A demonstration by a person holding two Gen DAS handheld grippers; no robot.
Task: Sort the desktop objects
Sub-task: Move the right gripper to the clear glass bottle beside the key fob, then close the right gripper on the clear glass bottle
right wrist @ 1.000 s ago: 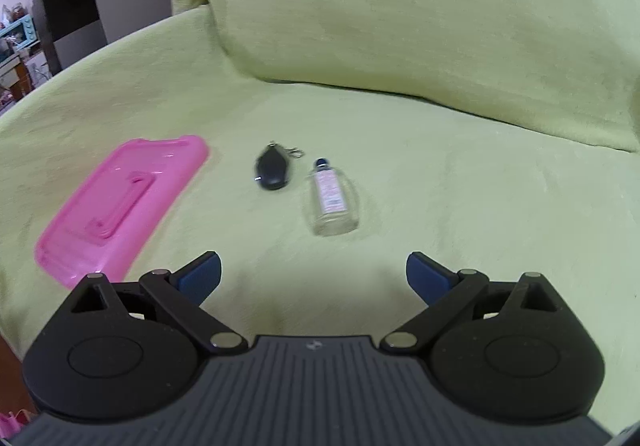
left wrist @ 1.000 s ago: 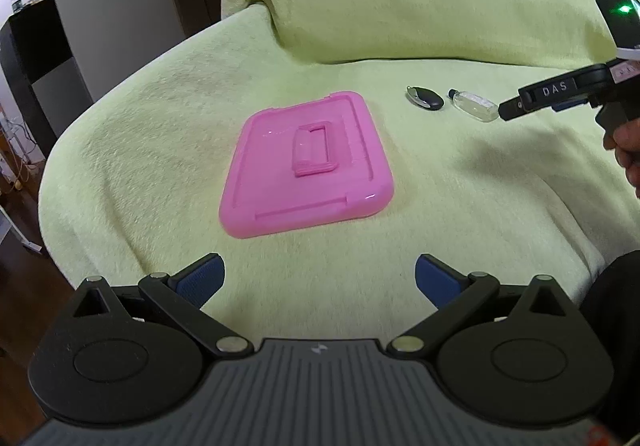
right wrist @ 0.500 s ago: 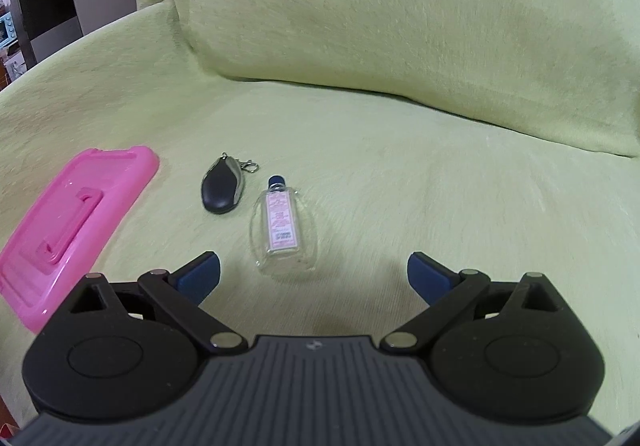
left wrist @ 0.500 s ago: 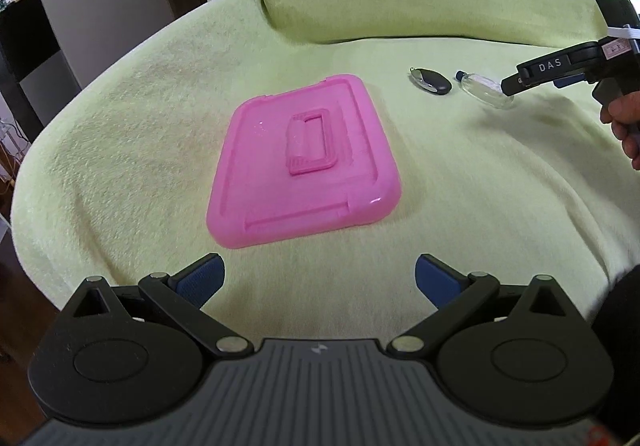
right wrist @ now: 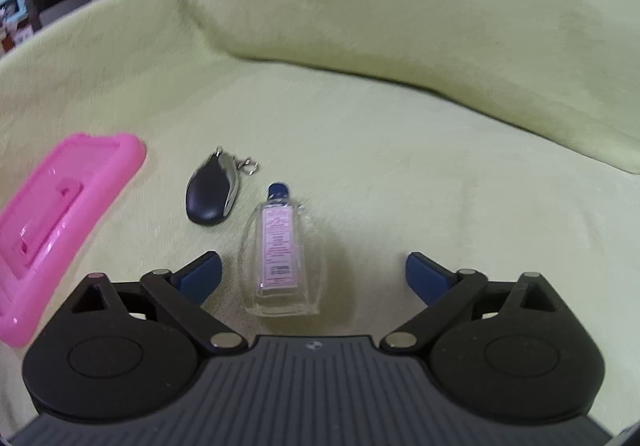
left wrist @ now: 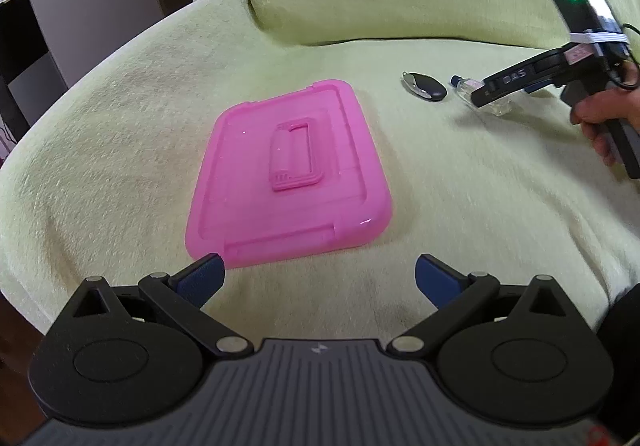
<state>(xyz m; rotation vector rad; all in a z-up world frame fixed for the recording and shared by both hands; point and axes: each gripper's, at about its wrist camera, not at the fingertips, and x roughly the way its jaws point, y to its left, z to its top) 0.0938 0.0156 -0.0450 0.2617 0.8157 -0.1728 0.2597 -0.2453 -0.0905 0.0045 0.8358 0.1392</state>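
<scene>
- Right wrist view: my right gripper [right wrist: 313, 272] is spread around the clear glass bottle with blue cap [right wrist: 279, 250]; the black key fob [right wrist: 210, 192] lies ahead-left.
- My left gripper [left wrist: 320, 276] is spread, empty, just short of the flat pink plastic lid's [left wrist: 290, 174] near edge.

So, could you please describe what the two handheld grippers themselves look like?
Each gripper, left and right, has blue finger pads on black linkage arms with silver pivot pins, over a ribbed grey body. From the left wrist view, the right one has a black pistol grip, white lettering, a green light and a thin cable.
</scene>
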